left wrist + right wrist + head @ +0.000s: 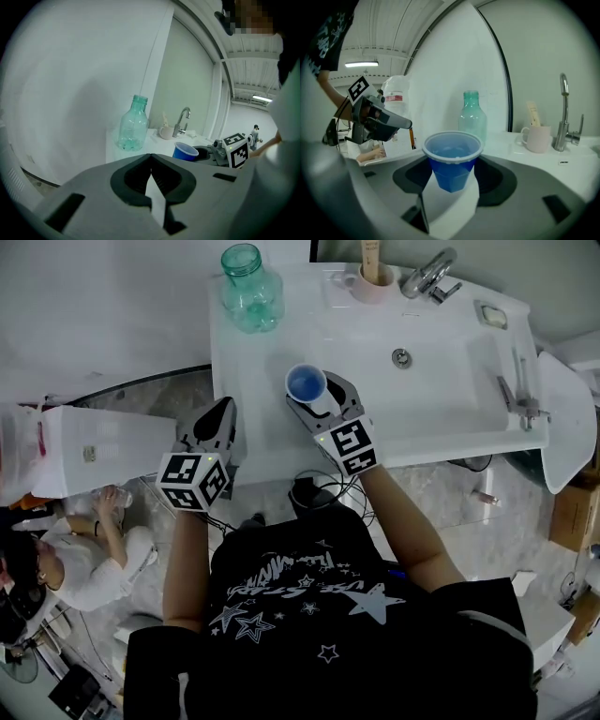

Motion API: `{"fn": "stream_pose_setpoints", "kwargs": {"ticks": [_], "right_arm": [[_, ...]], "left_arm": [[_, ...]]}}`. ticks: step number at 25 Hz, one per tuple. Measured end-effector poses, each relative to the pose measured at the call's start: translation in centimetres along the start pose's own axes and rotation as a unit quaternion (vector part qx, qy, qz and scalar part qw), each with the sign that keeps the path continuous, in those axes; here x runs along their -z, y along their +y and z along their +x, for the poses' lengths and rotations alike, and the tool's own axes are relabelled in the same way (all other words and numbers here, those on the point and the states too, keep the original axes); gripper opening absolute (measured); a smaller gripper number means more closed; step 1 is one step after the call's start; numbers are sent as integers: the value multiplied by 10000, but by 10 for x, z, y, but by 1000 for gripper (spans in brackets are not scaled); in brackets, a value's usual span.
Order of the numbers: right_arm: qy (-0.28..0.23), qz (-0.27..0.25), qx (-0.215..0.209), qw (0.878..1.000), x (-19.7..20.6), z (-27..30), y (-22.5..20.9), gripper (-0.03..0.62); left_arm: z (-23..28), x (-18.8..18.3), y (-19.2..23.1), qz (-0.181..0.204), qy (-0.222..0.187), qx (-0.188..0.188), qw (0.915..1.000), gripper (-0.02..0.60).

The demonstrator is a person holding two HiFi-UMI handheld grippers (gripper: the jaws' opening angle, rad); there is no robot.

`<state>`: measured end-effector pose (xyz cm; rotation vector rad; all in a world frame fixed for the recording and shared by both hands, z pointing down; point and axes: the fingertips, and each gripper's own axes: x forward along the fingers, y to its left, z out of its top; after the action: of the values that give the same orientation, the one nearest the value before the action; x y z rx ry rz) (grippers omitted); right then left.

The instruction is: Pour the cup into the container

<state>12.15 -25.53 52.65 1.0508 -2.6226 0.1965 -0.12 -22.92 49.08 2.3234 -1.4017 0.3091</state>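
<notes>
Head view, looking steeply down: what is held, and where?

— The right gripper point(321, 401) has its jaws spread wide and closed on a blue cup point(307, 383), one jaw on each side of it. The cup is upright, mouth up, over the front left part of a white counter point(244, 352). That looks like the sensible way to carry it without spilling.

And the container?

— A pale green glass bottle point(251, 287) with an open mouth stands at the counter's back left corner, well apart from the cup and beyond it. Pouring has not begun. The cup would need to go up to that mouth and tip.

What is the other hand doing?

— The left gripper point(221, 420) hangs over the counter's front left corner, left of the cup. Its own view shows the jaws closed tip to tip with nothing between them. My guess is it waits to steady the bottle.

Anything you cannot make out?

— Yes. The cup's inside is as blue as its wall, so whether it holds liquid, and how much, is unclear. No view shows whether its base rests on the counter or hangs above it.
</notes>
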Motion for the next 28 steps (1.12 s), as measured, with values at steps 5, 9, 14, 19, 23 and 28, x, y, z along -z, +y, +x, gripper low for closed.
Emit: {"fn": "stream_pose_setpoints", "kwargs": {"ticks": [5, 9, 14, 19, 23, 28], "right_arm": [[362, 53, -216, 9991, 20, 5, 22, 281], [698, 44, -186, 9974, 30, 9, 25, 282], [1072, 53, -52, 9942, 38, 9, 25, 284], [1235, -66, 51, 9923, 43, 12, 26, 290], [1403, -26, 190, 9899, 47, 9, 25, 300], [1685, -2, 268, 9853, 53, 4, 31, 304]], "left_arm": [[-6, 8, 3, -96, 67, 206, 9997, 9], [-11, 13, 6, -103, 120, 334, 9993, 9], [-20, 16, 6, -81, 146, 486, 9987, 9], [-29, 24, 7, -85, 170, 585, 9981, 9], [-38, 26, 8, -100, 157, 649, 9977, 9], [-48, 28, 11, -86, 115, 718, 9973, 9]]}}
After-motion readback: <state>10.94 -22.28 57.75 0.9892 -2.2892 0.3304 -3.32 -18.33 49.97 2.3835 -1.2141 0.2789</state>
